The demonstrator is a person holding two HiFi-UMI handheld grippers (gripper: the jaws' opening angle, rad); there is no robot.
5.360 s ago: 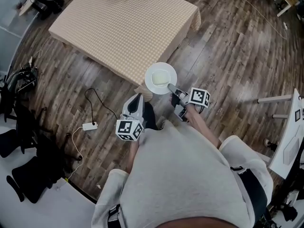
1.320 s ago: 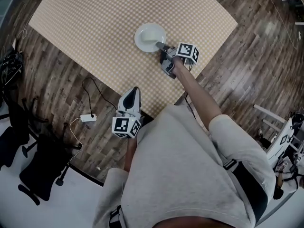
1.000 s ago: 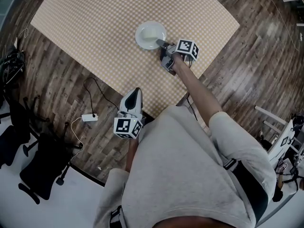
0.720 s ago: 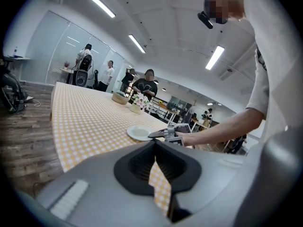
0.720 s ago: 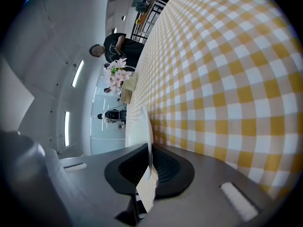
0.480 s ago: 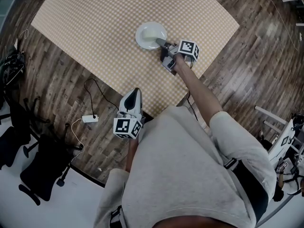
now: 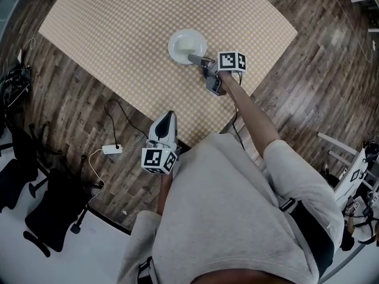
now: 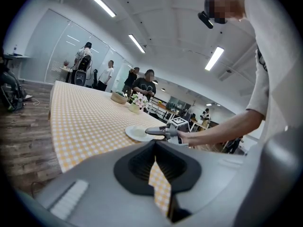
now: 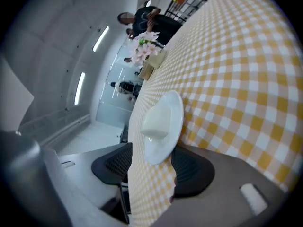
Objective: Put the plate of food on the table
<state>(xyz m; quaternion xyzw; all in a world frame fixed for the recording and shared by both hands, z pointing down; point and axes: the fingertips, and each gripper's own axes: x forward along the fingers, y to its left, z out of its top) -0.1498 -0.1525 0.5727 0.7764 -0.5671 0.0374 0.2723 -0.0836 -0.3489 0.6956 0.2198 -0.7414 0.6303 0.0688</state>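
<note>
A white plate (image 7: 179, 51) with a pale block of food (image 7: 189, 41) rests on the table's orange-checked cloth (image 7: 118, 22). My right gripper (image 7: 193, 58) is at the plate's near rim, its jaws opening; in the right gripper view the plate (image 9: 166, 132) and the food (image 9: 157, 118) lie between the spread pads with cloth showing beside them. My left gripper (image 7: 168, 116) hangs close to my body at the table's near edge, jaws together and holding nothing. The left gripper view shows the plate (image 8: 134, 134) and the right gripper (image 8: 153, 132) ahead of the left gripper (image 8: 158, 174).
A flower vase (image 8: 137, 101) and a bowl (image 8: 118, 97) stand at the table's far end, with people (image 8: 146, 83) beyond. On the wood floor lie a white power adapter with its cable (image 7: 110, 149) and black chairs (image 7: 35, 215) at the left. White furniture (image 7: 355, 176) stands at the right.
The right gripper's jaws have spread apart at the plate's rim and its marker cube has turned a little. The plate stays on the cloth. The left gripper has not moved.
</note>
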